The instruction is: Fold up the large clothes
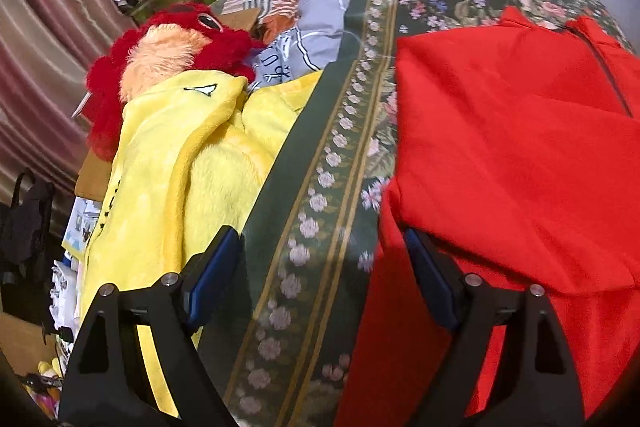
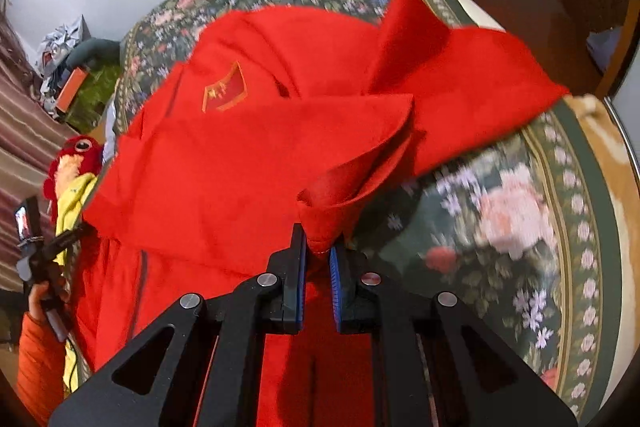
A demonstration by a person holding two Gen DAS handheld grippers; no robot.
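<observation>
1. The jacket (image 2: 248, 147) is bright red, with a dark zip down the front and a flag badge (image 2: 226, 89) on the chest.
2. It lies spread over the floral bed (image 2: 520, 219), partly folded, its lower part hanging off the near edge.
3. One sleeve is lifted, its cuff (image 2: 320, 227) bunched and pinched; another flap sticks up at the far side.

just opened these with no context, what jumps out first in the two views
The big red garment spread over the floral bedspread dominates both views, a flag-like emblem stitched on it. The right tongs pinch a bunched corner of it in the right wrist view. In the left wrist view the left tongs gape over the bedspread's border, beside a yellow fleece blanket and a red plush toy.
</observation>
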